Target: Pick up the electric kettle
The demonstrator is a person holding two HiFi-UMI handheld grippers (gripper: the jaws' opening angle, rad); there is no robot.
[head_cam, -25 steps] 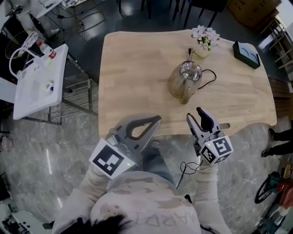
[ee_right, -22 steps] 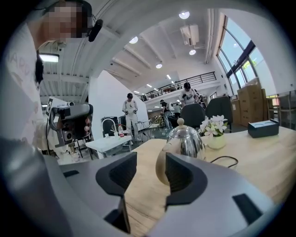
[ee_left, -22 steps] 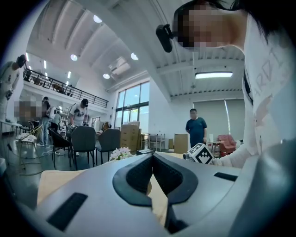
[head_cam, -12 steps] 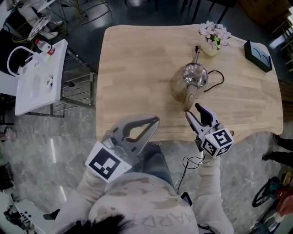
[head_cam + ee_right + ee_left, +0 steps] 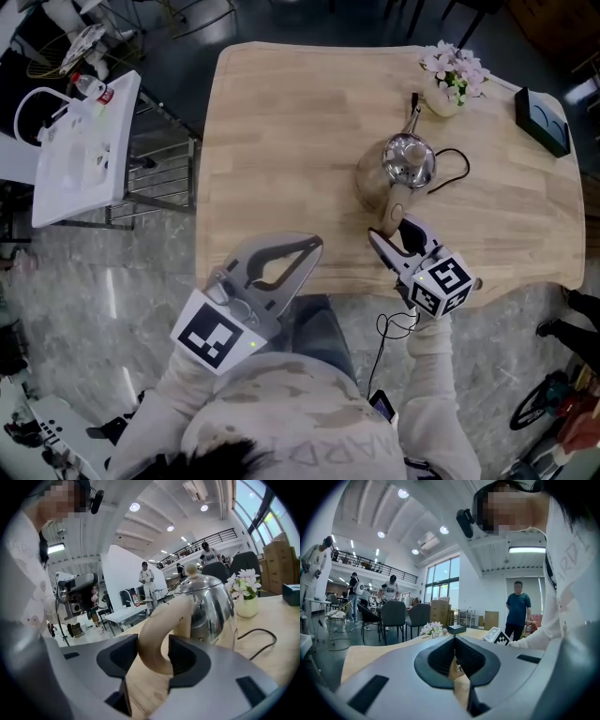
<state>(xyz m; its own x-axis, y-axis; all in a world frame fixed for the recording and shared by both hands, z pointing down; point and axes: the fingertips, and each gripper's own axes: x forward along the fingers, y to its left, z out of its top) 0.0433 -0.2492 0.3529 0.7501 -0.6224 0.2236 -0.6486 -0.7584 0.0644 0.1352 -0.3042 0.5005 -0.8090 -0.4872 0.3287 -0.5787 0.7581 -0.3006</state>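
Observation:
The electric kettle (image 5: 403, 167) is shiny steel with a pale beige handle (image 5: 394, 216) and stands upright on the wooden table (image 5: 281, 141). In the right gripper view the kettle (image 5: 208, 604) fills the middle, its handle (image 5: 161, 630) curving toward me. My right gripper (image 5: 392, 234) is open at the table's near edge, one jaw on each side of the handle, and the pads do not press on it (image 5: 153, 656). My left gripper (image 5: 314, 246) hangs shut and empty over the near edge, left of the kettle, its tips meeting (image 5: 454, 641).
A black cord (image 5: 455, 173) runs from the kettle's right side. A vase of flowers (image 5: 455, 80) and a dark box (image 5: 542, 122) stand at the far right of the table. A white cart (image 5: 80, 150) is off to the left. People stand in the room.
My right gripper has moved forward and down to the kettle, so its jaws now straddle the handle. The left gripper has shifted slightly.

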